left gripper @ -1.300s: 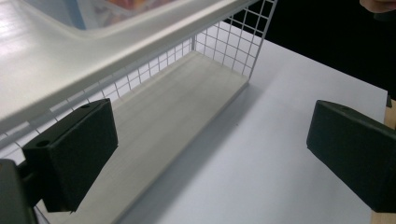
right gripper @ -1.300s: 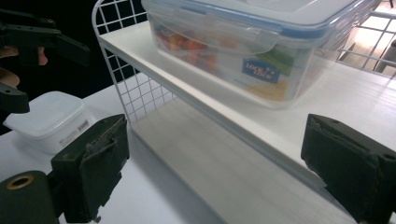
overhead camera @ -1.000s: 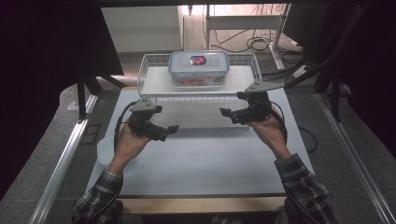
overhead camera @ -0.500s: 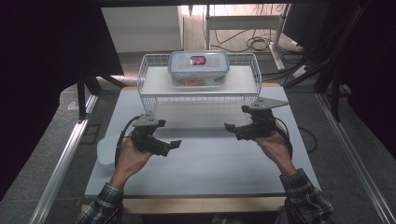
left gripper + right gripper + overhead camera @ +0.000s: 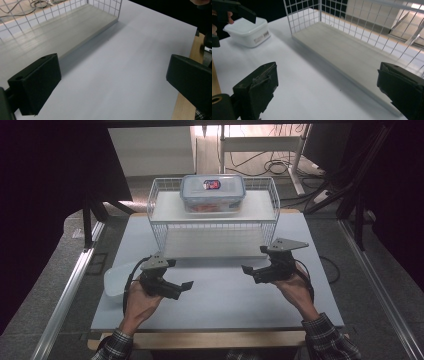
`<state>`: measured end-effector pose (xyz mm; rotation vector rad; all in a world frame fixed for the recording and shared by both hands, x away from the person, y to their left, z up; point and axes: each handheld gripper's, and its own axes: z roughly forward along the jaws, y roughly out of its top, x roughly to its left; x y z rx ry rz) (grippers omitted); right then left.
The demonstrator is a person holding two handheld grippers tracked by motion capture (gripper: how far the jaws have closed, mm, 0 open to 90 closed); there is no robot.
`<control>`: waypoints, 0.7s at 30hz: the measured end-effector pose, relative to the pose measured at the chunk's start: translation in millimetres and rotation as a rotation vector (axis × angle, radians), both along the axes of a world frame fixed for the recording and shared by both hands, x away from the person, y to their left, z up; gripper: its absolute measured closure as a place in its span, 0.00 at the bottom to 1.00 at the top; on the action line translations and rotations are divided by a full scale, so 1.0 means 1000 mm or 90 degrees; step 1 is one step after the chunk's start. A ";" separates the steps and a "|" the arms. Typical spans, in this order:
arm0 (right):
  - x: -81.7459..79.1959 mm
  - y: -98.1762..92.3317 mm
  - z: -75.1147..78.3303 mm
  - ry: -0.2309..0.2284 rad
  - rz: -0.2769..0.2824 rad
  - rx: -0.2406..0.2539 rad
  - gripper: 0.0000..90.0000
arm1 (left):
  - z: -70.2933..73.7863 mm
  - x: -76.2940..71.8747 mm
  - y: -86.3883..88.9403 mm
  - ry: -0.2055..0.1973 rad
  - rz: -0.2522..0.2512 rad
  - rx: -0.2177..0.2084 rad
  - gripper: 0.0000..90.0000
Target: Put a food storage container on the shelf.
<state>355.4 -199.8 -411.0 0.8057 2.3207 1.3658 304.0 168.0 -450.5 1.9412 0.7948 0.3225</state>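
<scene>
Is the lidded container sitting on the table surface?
No, the container sits on the top shelf of the wire rack, above the table.

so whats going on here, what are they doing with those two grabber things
A person holds a gripper in each hand over the white table, and neither one has hold of anything. The left gripper and the right gripper both have their fingers spread open, pointing toward each other in front of the wire shelf rack. A lidded clear container sits on top of the rack, and a white tub rests at the table's left edge beside the left hand.
</scene>
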 end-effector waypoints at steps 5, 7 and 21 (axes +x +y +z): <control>-0.013 -0.001 -0.015 0.001 -0.003 -0.021 0.03 | -0.018 -0.010 -0.002 0.003 0.035 0.023 0.02; -0.016 -0.002 -0.019 0.005 -0.002 -0.020 0.03 | -0.022 -0.013 -0.003 0.002 0.037 0.035 0.03; -0.036 -0.007 -0.053 0.030 -0.017 -0.030 0.03 | -0.049 -0.033 -0.018 -0.008 0.010 0.092 0.05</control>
